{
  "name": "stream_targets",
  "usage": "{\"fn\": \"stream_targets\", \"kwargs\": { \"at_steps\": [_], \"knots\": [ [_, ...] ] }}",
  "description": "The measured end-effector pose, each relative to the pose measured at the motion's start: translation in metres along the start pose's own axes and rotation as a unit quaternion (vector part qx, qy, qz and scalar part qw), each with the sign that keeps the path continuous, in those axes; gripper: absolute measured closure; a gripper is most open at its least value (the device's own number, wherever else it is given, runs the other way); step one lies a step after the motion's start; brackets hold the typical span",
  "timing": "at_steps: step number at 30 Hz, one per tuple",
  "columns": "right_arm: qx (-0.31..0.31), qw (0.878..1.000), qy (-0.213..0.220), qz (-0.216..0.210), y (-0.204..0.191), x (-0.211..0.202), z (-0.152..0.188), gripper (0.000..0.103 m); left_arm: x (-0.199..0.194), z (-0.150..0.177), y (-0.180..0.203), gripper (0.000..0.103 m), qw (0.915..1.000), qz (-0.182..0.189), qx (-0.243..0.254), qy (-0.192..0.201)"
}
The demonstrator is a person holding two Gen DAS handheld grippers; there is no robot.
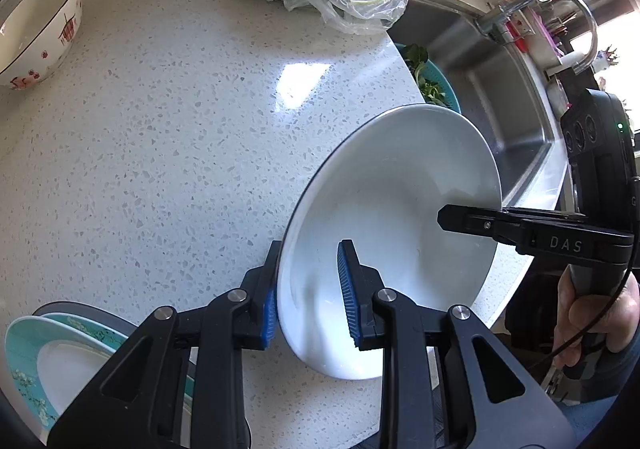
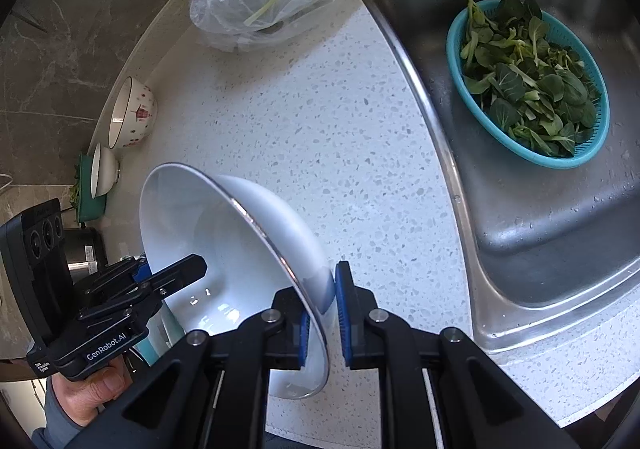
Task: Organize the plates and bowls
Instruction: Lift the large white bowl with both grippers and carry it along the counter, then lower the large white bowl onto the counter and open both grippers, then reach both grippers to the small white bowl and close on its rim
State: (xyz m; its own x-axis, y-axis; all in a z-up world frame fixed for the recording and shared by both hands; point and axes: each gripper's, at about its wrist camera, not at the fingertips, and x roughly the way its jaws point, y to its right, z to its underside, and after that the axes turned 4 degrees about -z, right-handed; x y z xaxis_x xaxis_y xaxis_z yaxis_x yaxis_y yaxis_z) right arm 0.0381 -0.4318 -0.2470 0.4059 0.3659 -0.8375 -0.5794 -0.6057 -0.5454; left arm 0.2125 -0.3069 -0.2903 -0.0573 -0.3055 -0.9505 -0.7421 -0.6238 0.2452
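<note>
White glazed deep plate [image 1: 400, 233] hangs tilted above the speckled worktop [image 1: 168, 137], left tool [image 1: 308, 297] and right tool [image 2: 322, 319] each pinching opposite rims, mid-handover I'd say; next, one releases and it goes onto the teal floral plates [image 1: 28, 349].

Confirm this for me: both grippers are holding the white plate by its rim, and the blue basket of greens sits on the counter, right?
Not quite. Both grippers, left and right, do hold the white plate, but the blue basket sits inside the sink, as the right wrist view shows.
</note>
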Motion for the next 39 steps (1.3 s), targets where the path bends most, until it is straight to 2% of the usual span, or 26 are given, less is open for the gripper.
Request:
{"fn": "stream_targets", "kwargs": {
  "at_steps": [5,8,10,12,15,20,23,25,26,28,30,33,35,36,39],
  "knots": [
    [0.002,1.000,-0.005,0.006,0.002,0.008,0.000,0.088,0.005,0.001,-0.001,0.079,1.0000,-0.001,-0.007,-0.002],
    [0.006,1.000,-0.004,0.003,0.004,0.009,0.001,0.085,0.008,0.002,-0.002,0.073,0.9999,0.004,-0.015,-0.001],
    [0.006,1.000,-0.004,-0.004,0.002,0.008,0.001,0.078,0.007,0.003,-0.002,0.066,0.9998,0.012,-0.014,0.002],
    [0.004,1.000,0.000,-0.003,0.000,0.007,0.000,0.075,0.004,0.002,0.001,0.048,0.9997,0.018,-0.009,0.011],
    [0.001,1.000,0.011,-0.003,-0.004,-0.002,0.000,0.063,-0.006,0.002,0.005,0.036,0.9995,0.021,-0.003,0.023],
    [-0.002,0.999,0.044,0.015,-0.007,-0.034,-0.005,0.060,-0.040,0.010,-0.003,0.034,0.9984,0.027,-0.012,0.048],
    [-0.016,0.997,0.078,0.006,-0.020,-0.057,-0.016,0.055,-0.079,0.017,-0.020,0.034,0.9939,0.055,-0.024,0.093],
    [-0.043,0.993,0.105,-0.014,-0.048,-0.069,-0.026,0.052,-0.113,0.024,-0.048,0.034,0.9878,0.058,-0.041,0.139],
    [-0.063,0.991,0.116,-0.025,-0.067,-0.070,-0.030,0.052,-0.128,0.026,-0.064,0.034,0.9847,0.047,-0.052,0.160],
    [-0.101,0.986,0.124,-0.048,-0.104,-0.068,-0.034,0.052,-0.157,0.032,-0.109,0.034,0.9768,0.002,-0.078,0.200],
    [-0.146,0.978,0.122,-0.080,-0.156,-0.053,-0.039,0.052,-0.178,0.039,-0.170,0.034,0.9650,-0.049,-0.127,0.224],
    [-0.194,0.971,0.102,-0.100,-0.236,-0.017,-0.045,0.052,-0.190,0.043,-0.254,0.034,0.9494,-0.107,-0.191,0.225],
    [-0.232,0.962,0.089,-0.113,-0.296,0.015,-0.051,0.052,-0.191,0.042,-0.284,0.034,0.9434,-0.139,-0.195,0.230],
    [-0.245,0.960,0.085,-0.108,-0.315,0.028,-0.053,0.052,-0.189,0.040,-0.299,0.034,0.9405,-0.157,-0.197,0.228],
    [-0.270,0.957,0.055,-0.087,-0.373,0.082,-0.068,0.052,-0.174,0.030,-0.337,0.034,0.9359,-0.178,-0.210,0.220]
  ]
}}
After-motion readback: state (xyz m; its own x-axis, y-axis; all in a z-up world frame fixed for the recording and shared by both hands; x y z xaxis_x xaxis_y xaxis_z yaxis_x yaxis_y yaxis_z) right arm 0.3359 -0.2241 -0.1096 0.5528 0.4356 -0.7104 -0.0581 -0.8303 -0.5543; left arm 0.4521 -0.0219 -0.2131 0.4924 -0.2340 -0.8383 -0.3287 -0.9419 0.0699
